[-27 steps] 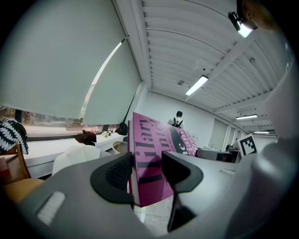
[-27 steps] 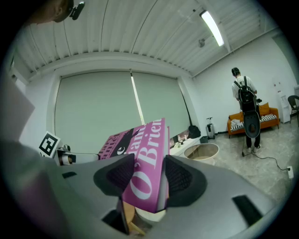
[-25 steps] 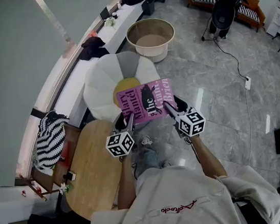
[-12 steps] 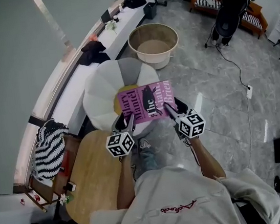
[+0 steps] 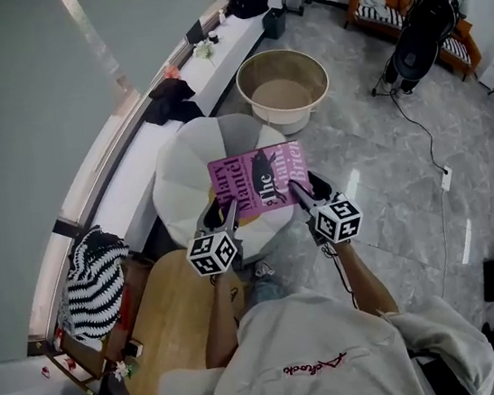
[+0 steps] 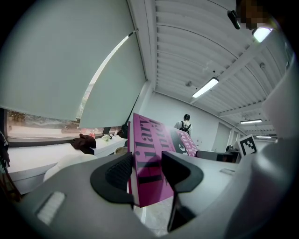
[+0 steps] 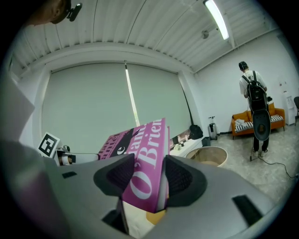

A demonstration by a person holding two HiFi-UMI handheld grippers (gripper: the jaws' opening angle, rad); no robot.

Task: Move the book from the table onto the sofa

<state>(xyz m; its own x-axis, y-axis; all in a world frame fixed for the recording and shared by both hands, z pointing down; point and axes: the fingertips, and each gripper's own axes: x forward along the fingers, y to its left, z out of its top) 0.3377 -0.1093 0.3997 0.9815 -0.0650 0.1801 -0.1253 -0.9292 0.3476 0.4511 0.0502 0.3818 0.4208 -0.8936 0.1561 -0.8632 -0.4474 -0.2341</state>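
Head view showed the book (image 5: 258,177) held over the sofa (image 5: 178,161), the left tool (image 5: 229,207) clamped on its 7 o'clock corner, the right tool (image 5: 295,188) clamped on its 5 o'clock corner; the tabletop (image 5: 167,313) lay at 7 o'clock.

Book (image 5: 258,178) over the sofa (image 5: 178,161), near edge clamped by the left gripper (image 5: 229,207) at its left corner and the right gripper (image 5: 297,189) at its right. Table (image 5: 167,313) before the sofa, to the left; basin (image 5: 283,91) behind the sofa.
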